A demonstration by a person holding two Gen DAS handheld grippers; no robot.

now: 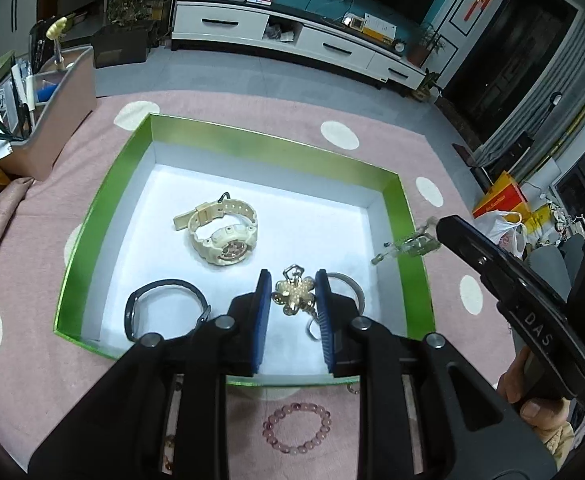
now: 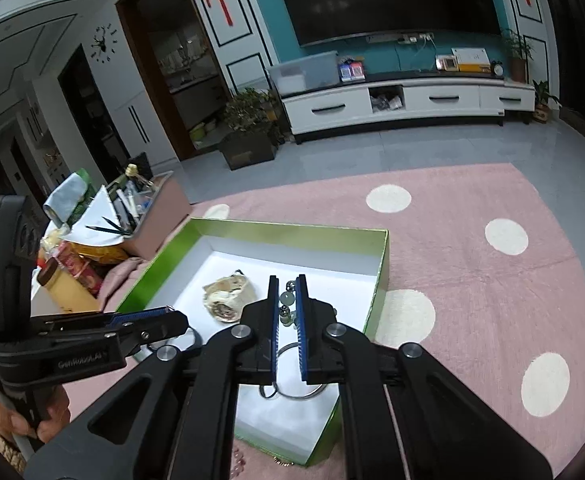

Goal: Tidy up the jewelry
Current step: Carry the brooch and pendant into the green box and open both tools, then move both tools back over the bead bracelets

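My left claw (image 1: 292,294) is pinching the gold flower charm (image 1: 294,295) over the green box (image 1: 396,200); right claw (image 2: 286,308) clamps a bead strand (image 2: 287,300).

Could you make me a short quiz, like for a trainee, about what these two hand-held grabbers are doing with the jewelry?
1. True or false: the cream watch lies inside the green box.
2. What sits between the left gripper's fingers? A) a gold flower brooch B) a pencil C) a coin
3. Where is the pink bead bracelet: in the box or outside it?

Key
1. True.
2. A, the gold flower brooch.
3. Outside, on the pink cloth in front of the box.
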